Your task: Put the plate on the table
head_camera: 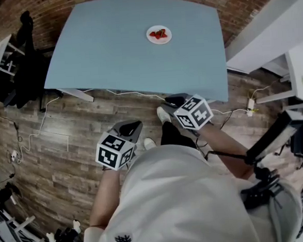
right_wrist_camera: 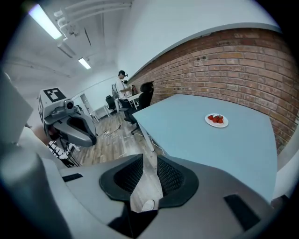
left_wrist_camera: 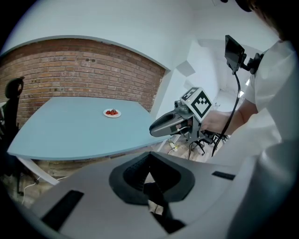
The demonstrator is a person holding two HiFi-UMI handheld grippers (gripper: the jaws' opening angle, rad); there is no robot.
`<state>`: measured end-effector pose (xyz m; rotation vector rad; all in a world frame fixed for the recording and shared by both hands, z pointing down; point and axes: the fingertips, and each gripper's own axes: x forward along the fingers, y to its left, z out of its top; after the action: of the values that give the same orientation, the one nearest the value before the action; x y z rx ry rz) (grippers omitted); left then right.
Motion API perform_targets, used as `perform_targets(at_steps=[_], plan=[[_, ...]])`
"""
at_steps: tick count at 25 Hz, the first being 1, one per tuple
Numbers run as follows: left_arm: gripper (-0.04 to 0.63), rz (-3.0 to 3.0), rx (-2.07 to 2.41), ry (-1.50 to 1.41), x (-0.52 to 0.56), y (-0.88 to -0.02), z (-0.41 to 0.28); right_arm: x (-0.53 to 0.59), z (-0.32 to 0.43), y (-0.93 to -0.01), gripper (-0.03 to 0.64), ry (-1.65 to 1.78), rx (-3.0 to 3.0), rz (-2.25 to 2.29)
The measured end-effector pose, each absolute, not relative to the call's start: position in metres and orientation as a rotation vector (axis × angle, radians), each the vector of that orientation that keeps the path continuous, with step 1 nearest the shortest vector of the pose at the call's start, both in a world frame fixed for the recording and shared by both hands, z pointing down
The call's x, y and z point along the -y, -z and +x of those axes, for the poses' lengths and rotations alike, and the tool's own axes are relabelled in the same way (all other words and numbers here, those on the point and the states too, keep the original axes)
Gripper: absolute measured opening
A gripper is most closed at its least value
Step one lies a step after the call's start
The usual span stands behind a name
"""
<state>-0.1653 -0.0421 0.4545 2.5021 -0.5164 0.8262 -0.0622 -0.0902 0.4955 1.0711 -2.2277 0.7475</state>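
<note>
Plate question: where's it sitting, and how many are there?

reply: Just one. It's small and white, with red fruit pieces on it. It sits on the one blue table, over toward the far side by the brick wall, well apart from both grippers.

OP: And the tongs, left to right?

reply: There are two, each with one marker cube. The left gripper hangs over the wood floor, short of the table edge. Its own view shows the jaw tips meeting with nothing between them. The right gripper is right at the near table edge. Its view shows a narrow gap between the ribbed pads — floor shows through it and nothing is held.

OP: Does any view catch something the others miss?

reply: The head view is the only one with both cubes in it. Only the left gripper view shows a black screen on an arm at upper right. Only the right gripper view shows two ceiling light strips and a person standing far back — next to a dark office chair.
</note>
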Motion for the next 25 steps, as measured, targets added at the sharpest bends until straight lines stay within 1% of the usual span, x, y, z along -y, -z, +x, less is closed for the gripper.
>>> perform_targets(at_steps=[15, 23, 25], plan=[[0.001, 2.528, 0.474, -0.814, 0.017, -0.453, -0.181, 0.043, -0.091, -0.487, 0.101, -0.712, 2.233, 1.047], [0.001, 2.528, 0.464, -0.819, 0.015, -0.455, -0.184, 0.039, -0.1, -0.481, 0.1, -0.651, 2.233, 1.031], [0.0, 2.528, 0.464, -0.816, 0.015, -0.455, -0.185, 0.04, -0.102, -0.481, 0.08, -0.634, 2.231, 1.025]])
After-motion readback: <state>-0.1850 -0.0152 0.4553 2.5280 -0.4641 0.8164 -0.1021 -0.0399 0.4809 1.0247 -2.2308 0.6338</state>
